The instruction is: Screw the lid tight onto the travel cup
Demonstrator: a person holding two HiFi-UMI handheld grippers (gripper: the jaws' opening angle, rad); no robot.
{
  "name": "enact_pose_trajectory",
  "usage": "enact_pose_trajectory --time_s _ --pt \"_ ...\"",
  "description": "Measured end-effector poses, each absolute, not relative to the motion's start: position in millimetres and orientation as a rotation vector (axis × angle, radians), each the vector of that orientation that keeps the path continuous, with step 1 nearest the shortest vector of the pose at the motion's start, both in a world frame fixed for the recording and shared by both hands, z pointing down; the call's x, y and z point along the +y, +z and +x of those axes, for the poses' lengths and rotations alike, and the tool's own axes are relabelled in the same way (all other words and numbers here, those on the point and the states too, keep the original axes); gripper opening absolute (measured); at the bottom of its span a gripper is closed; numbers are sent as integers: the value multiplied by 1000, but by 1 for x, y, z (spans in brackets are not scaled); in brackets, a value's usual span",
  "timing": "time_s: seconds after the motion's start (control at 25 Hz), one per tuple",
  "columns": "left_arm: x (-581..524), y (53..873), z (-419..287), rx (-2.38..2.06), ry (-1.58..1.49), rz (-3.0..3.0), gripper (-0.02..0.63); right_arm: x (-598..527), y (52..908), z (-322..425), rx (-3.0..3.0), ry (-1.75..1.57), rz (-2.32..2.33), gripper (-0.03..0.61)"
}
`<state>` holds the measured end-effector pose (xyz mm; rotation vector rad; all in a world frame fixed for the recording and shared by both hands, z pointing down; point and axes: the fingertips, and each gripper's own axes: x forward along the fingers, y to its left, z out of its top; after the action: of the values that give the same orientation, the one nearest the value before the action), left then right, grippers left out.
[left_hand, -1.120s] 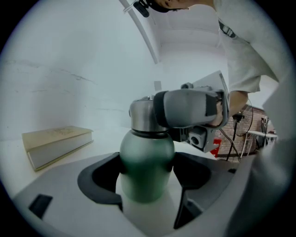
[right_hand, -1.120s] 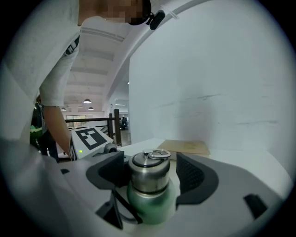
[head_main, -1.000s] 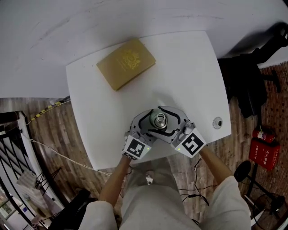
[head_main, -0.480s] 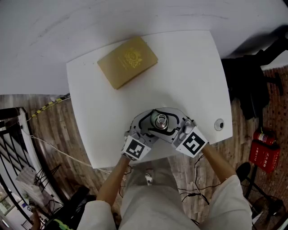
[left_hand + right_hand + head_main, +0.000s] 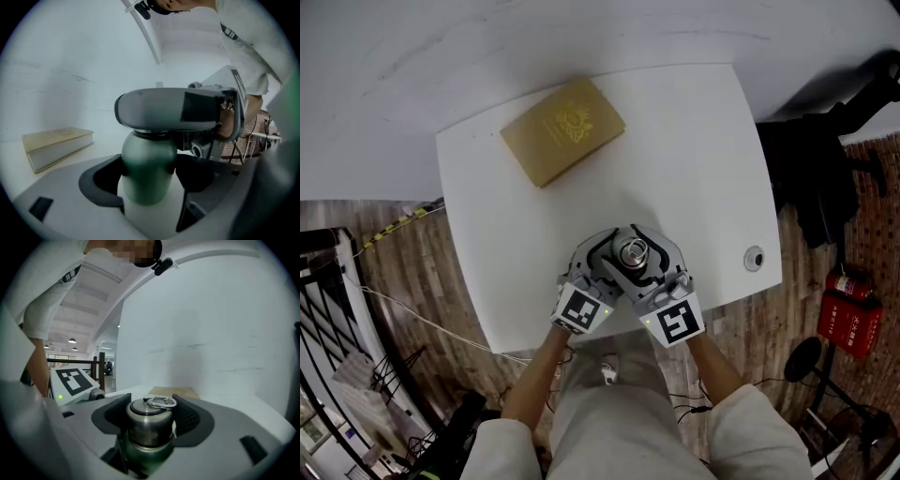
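Hands together at the worktop's (image 5: 694,159) near edge. My left tongs (image 5: 149,177) clamp the green travel cup (image 5: 146,157), and my right tongs (image 5: 151,414) just closed onto its steel lid (image 5: 148,420). A tan book (image 5: 562,131) sits far left.

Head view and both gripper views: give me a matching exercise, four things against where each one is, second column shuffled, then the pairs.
Things
1. green metal travel cup body
2. silver metal lid with a ring
3. tan hardcover book
4. red fire extinguisher

Places
A. lying flat on the far side of the white table
B. gripped by the right gripper
C. on the floor beside the table
D. gripped by the left gripper

Pairs: 1-D, 2-B, 3-A, 4-C.
The right gripper's jaws have just been closing, with the lid between them.
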<state>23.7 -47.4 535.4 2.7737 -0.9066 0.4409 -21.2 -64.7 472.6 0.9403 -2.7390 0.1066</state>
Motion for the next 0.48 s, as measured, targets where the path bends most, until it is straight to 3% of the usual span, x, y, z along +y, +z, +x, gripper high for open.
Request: enact_pose_trajectory --time_s 0.24,0.48 --pt "-47 536 24 -908 446 2777 345 -72 466 -17 -2655 80 1273 268" --pt "-46 534 24 -910 442 2777 345 -71 462 -13 -2688 149 1326 272"
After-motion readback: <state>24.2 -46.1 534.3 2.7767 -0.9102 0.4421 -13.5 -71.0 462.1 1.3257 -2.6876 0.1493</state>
